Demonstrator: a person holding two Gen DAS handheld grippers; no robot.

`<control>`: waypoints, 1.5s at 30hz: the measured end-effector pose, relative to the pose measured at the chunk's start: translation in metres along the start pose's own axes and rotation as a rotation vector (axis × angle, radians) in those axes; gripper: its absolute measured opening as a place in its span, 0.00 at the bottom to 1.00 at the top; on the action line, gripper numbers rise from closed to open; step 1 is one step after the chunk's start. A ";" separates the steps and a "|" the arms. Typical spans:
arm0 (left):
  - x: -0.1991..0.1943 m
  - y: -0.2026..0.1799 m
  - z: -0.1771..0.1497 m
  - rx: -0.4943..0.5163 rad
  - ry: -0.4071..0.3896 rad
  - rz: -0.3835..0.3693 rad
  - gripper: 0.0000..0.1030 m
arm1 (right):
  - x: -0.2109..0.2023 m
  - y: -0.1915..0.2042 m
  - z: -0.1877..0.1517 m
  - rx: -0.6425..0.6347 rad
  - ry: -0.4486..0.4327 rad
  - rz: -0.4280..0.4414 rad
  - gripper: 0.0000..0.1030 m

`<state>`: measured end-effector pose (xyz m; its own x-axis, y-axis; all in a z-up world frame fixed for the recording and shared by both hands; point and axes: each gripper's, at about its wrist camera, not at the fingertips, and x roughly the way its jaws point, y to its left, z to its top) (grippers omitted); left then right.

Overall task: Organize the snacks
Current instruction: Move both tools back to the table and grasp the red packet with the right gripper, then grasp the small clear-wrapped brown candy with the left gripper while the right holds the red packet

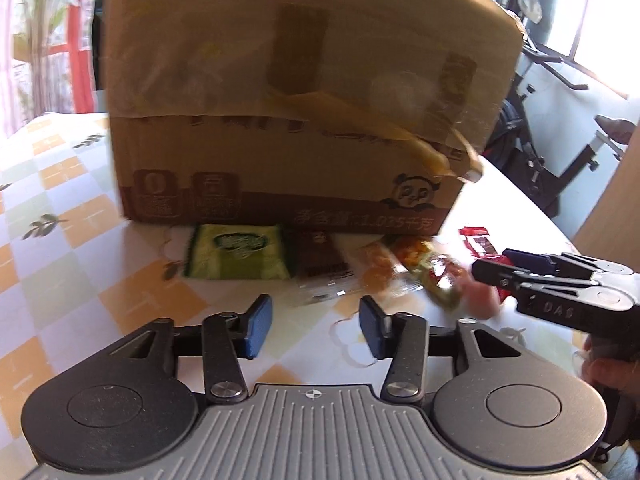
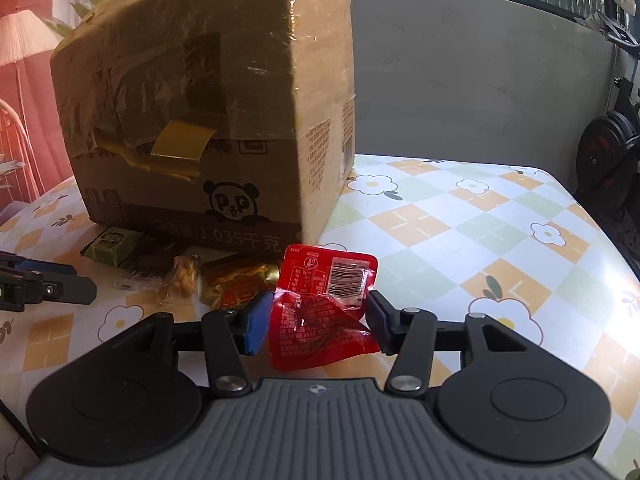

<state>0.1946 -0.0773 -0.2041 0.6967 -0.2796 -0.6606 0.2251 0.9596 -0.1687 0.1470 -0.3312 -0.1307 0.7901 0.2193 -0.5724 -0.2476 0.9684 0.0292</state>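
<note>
My right gripper (image 2: 316,320) is shut on a crumpled red snack packet (image 2: 324,312), both pads pressing its sides just above the table. In the left wrist view that right gripper (image 1: 496,266) comes in from the right with the red packet (image 1: 478,240) at its tips. My left gripper (image 1: 316,324) stands open over the tablecloth with nothing between its fingers. Beyond it lie a green packet (image 1: 236,256), a brown packet (image 1: 320,260), an orange clear packet (image 1: 376,270) and a colourful packet (image 1: 432,274), all along the foot of a cardboard box (image 1: 300,100).
The tall taped cardboard box (image 2: 200,100) blocks the far side. The checked flower tablecloth (image 2: 460,220) stretches bare to the right, ending at the table edge. An exercise bike (image 1: 560,140) stands beyond that edge. The left gripper (image 2: 76,280) shows at the left border.
</note>
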 end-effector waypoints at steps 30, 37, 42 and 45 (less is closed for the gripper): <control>0.067 -0.057 0.014 0.105 0.017 -0.001 0.17 | -0.010 -0.009 -0.002 0.055 -0.041 0.025 0.52; 0.047 -0.041 0.009 0.059 -0.006 -0.008 0.17 | -0.013 -0.008 -0.002 0.058 -0.053 0.020 0.52; 0.031 -0.030 0.010 0.039 -0.040 -0.009 0.17 | -0.016 -0.008 -0.004 0.062 -0.065 0.014 0.52; 0.023 -0.028 0.009 0.036 -0.050 -0.013 0.17 | -0.019 -0.009 -0.005 0.070 -0.078 0.015 0.52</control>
<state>0.2107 -0.1106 -0.2081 0.7267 -0.2941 -0.6208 0.2583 0.9544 -0.1498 0.1319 -0.3447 -0.1244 0.8282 0.2400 -0.5064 -0.2224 0.9702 0.0962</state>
